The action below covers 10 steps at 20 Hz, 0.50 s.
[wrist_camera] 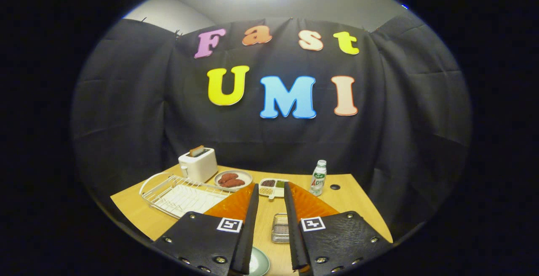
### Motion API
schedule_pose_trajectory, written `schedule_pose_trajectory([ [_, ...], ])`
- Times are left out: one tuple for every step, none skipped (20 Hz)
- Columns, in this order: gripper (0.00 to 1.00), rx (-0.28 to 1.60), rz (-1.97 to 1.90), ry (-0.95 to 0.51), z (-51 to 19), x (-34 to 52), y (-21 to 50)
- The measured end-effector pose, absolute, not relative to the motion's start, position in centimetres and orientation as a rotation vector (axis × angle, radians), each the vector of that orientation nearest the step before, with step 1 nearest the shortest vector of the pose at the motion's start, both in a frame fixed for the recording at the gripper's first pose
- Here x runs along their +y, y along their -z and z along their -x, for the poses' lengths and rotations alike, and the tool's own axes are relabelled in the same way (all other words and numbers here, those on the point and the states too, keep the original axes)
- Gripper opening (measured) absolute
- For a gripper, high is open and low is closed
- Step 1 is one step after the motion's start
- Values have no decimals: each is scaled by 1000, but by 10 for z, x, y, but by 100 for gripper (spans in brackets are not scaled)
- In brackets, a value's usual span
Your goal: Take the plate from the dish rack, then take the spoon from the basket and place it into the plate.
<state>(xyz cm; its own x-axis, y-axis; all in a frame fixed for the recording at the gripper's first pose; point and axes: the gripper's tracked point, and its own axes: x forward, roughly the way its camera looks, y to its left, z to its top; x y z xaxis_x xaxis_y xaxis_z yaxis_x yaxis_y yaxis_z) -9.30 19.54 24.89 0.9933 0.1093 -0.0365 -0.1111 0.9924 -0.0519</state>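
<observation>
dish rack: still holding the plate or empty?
Empty, as far as visible: the dish rack shows only bare white wire. A green plate lies on the table between the open claw fingers.

A light wooden table (358,208) carries everything, and the white wire dish rack (181,195) on it serves as the landmark. Just behind the rack stands a white toaster (198,164) with a slice in its slot; beside the rack's far corner lies a round plate of reddish food (233,179), then a small divided tray (273,186) and, farther off, a bottle (318,178). Nearer than the rack sit a small basket (280,227) and the rim of a pale green plate (257,263).
</observation>
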Motion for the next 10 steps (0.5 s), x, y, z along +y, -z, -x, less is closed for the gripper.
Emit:
schedule_pose_trajectory([
  [36,-31,38,-91,97,185,-271],
  [43,-99,14,-83,95,179,-285],
  [69,-129,9,-76,100,171,-298],
  [95,-120,19,-62,101,161,-297],
  [96,-106,28,-50,99,154,-283],
  [96,-97,29,-46,97,151,-280],
  [96,-89,21,-40,94,147,-275],
  [96,-89,14,-41,93,144,-273],
  [96,-89,12,-34,91,137,-270],
  [96,-89,13,-25,91,130,-268],
])
